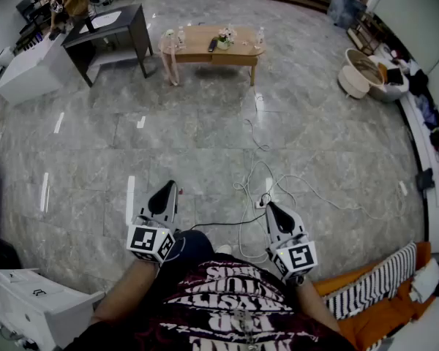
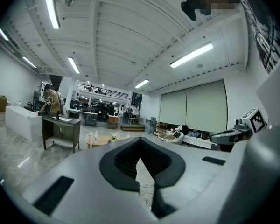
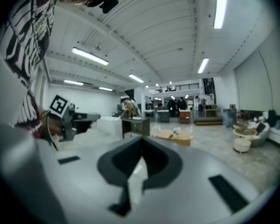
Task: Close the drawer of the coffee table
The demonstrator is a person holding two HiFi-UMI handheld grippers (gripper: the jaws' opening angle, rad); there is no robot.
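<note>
Coffee table (image 1: pixel 208 48): seen in the head view at the far side of the grey floor (image 1: pixel 205 137), well apart from both grippers. Several small things are borne on its top; its drawer cannot be made out. One dark desk (image 1: pixel 113 24) stands to its left. One round pale tub (image 1: pixel 351 79) is seen at right, contents unclear. The open floor between is crossed by white cables (image 1: pixel 252 185) near the grippers. Two grippers are counted, the left gripper (image 1: pixel 168 190) and the right gripper (image 1: pixel 272 208), each clenched on nothing.
</note>
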